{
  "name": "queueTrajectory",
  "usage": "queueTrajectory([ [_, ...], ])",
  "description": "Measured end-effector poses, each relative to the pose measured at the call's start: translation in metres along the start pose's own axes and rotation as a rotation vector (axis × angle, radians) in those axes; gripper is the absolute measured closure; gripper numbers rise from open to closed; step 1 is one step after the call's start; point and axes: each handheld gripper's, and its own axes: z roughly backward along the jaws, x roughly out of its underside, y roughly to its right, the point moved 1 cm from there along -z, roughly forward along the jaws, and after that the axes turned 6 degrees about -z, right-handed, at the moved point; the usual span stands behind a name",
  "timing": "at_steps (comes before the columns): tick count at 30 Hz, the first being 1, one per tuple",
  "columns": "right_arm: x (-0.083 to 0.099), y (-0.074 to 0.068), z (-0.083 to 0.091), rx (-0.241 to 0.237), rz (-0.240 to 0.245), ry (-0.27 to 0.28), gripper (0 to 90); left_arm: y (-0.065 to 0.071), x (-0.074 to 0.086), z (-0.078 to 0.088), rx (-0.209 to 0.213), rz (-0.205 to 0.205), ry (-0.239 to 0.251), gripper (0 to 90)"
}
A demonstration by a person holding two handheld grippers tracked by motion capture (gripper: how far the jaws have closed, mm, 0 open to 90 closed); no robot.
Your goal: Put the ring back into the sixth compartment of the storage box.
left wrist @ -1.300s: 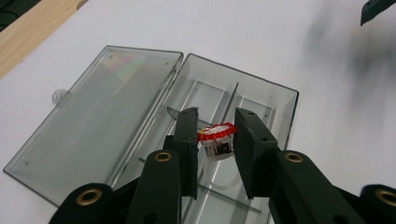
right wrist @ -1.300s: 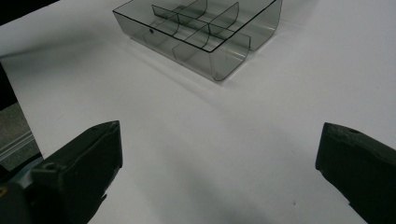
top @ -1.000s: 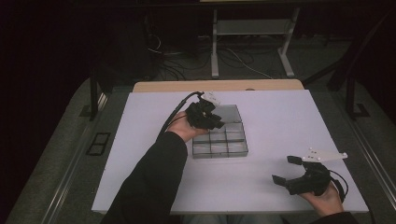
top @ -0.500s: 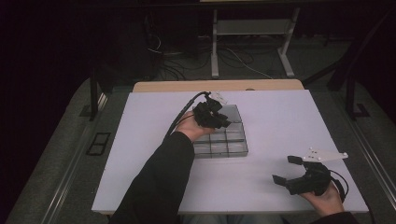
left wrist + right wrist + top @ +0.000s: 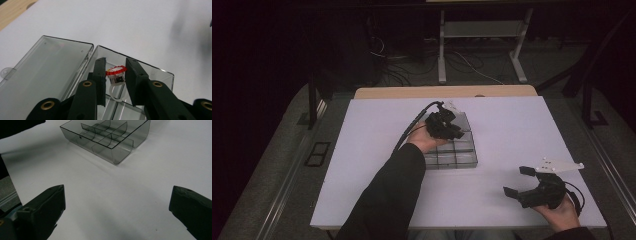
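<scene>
Between left gripper (image 5: 115,80) fingers: ring (image 5: 115,77), band partly hidden.

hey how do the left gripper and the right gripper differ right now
The left gripper has its jaws close together around a small ring with a red and white top; the right gripper has jaws spread wide with nothing between. The left is over the clear divided box; the right is apart from it, near the table's near edge. Both have black jaws.

ring (image 5: 115,75): white band, red-rimmed top | upright, over corner cell | box (image 5: 462,156): clear, compartmented, lid open
</scene>
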Motion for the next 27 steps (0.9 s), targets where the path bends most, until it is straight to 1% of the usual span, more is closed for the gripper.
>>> queueTrajectory([
  [2, 0.000, 0.000, 0.000, 0.000, 0.001, -0.001, 0.2, 0.000, 0.000, -0.004, 0.002, 0.009, 0.007, 70.4],
  [3, 0.000, 0.000, 0.000, 0.000, 0.000, 0.000, 0.2, -0.001, 0.001, -0.006, 0.003, -0.004, 0.003, 70.4],
  [5, 0.000, 0.000, 0.000, -0.001, 0.000, 0.000, 0.2, -0.001, 0.001, -0.009, 0.006, 0.008, 0.005, 70.4],
  [6, 0.000, 0.000, 0.000, -0.001, 0.000, 0.000, 0.2, -0.002, 0.001, -0.010, 0.008, 0.002, 0.003, 70.4],
  [7, 0.000, 0.000, 0.000, -0.001, 0.000, 0.000, 0.2, -0.002, 0.001, -0.012, 0.004, 0.004, 0.013, 70.4],
  [8, 0.000, 0.000, 0.000, -0.001, -0.001, 0.000, 0.2, -0.002, 0.001, -0.013, 0.006, 0.014, 0.011, 70.4],
  [9, 0.000, 0.000, 0.000, -0.001, -0.001, 0.000, 0.2, -0.002, 0.001, -0.014, 0.009, 0.003, 0.000, 70.4],
  [10, 0.000, 0.001, 0.000, 0.000, 0.000, 0.000, 0.2, -0.002, 0.002, -0.016, 0.010, 0.003, -0.006, 70.4],
  [12, 0.000, 0.000, 0.000, -0.001, 0.001, -0.001, 0.2, -0.002, 0.002, -0.019, 0.011, 0.017, -0.001, 70.4],
  [13, 0.000, 0.000, 0.000, -0.001, 0.001, -0.002, 0.2, -0.003, 0.003, -0.020, 0.012, 0.013, -0.002, 70.4],
  [16, 0.000, 0.000, 0.000, -0.001, 0.001, -0.003, 0.2, -0.002, 0.004, -0.025, 0.011, 0.029, -0.002, 70.4],
  [17, 0.000, 0.000, 0.000, -0.001, 0.000, -0.004, 0.2, -0.004, 0.005, -0.025, 0.014, 0.013, -0.014, 70.4],
  [18, 0.000, 0.000, 0.000, -0.001, 0.002, -0.003, 0.2, -0.004, 0.005, -0.027, 0.014, 0.016, -0.017, 70.4],
  [19, 0.000, 0.000, 0.000, -0.001, 0.002, -0.003, 0.2, -0.003, 0.006, -0.029, 0.015, 0.028, -0.013, 70.4],
  [20, 0.000, 0.000, -0.001, 0.000, 0.001, -0.004, 0.2, -0.004, 0.007, -0.030, 0.018, 0.015, -0.025, 70.4],
  [22, 0.000, 0.000, -0.001, -0.002, 0.003, -0.005, 0.2, -0.003, 0.008, -0.034, 0.017, 0.025, -0.028, 70.4],
  [23, 0.000, 0.000, -0.001, -0.002, 0.003, -0.006, 0.2, -0.004, 0.009, -0.035, 0.020, 0.021, -0.038, 70.4],
  [25, 0.000, 0.000, -0.001, -0.003, 0.003, -0.008, 0.2, -0.004, 0.011, -0.038, 0.020, 0.031, -0.044, 70.4],
  [27, 0.000, 0.000, -0.001, -0.003, 0.003, -0.009, 0.2, -0.004, 0.012, -0.042, 0.025, 0.030, -0.054, 70.4],
])
